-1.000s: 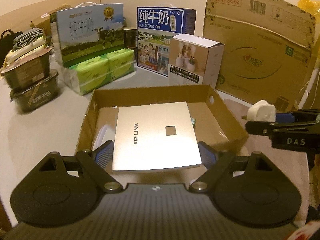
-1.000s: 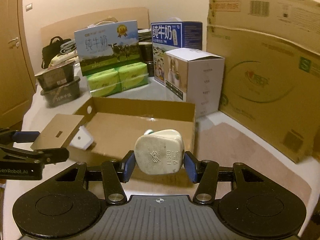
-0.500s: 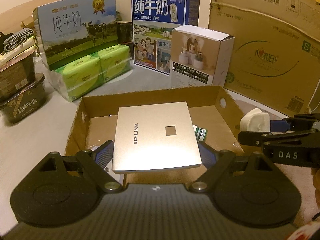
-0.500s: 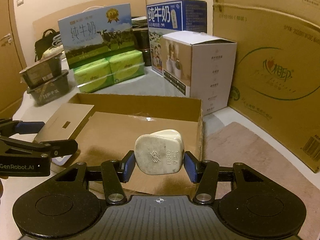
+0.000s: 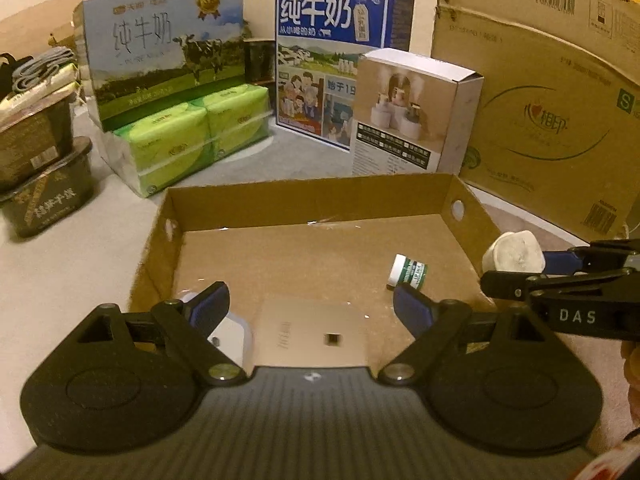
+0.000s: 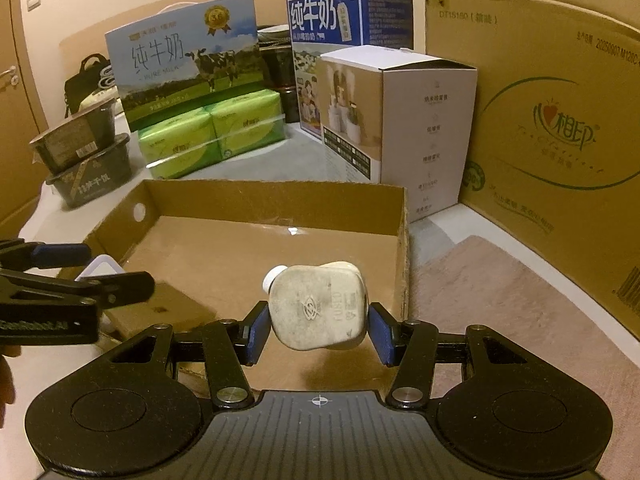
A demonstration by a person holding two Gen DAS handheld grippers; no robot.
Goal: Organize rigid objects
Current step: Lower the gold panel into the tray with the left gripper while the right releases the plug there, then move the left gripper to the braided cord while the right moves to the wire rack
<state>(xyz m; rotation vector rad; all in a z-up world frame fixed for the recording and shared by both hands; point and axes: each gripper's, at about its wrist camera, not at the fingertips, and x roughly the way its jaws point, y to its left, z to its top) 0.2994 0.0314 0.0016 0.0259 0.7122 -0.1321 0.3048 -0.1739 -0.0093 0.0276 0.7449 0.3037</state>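
My left tongs (image 5: 310, 306) gape, released, above the router (image 5: 312, 338), its near edge hidden; my right tongs (image 6: 316, 330) clench the plug (image 6: 318, 306), pins unseen.

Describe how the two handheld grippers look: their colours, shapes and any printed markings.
Both are matte black. The left gripper and the right gripper each have two angled link arms with silver pivot screws, round disc-shaped bases, a ribbed dark body and blue finger pads. Seen from the side, the right one carries white letters "DAS"; the left one reads "GenRobot.AI". No cables or sleeves are visible.
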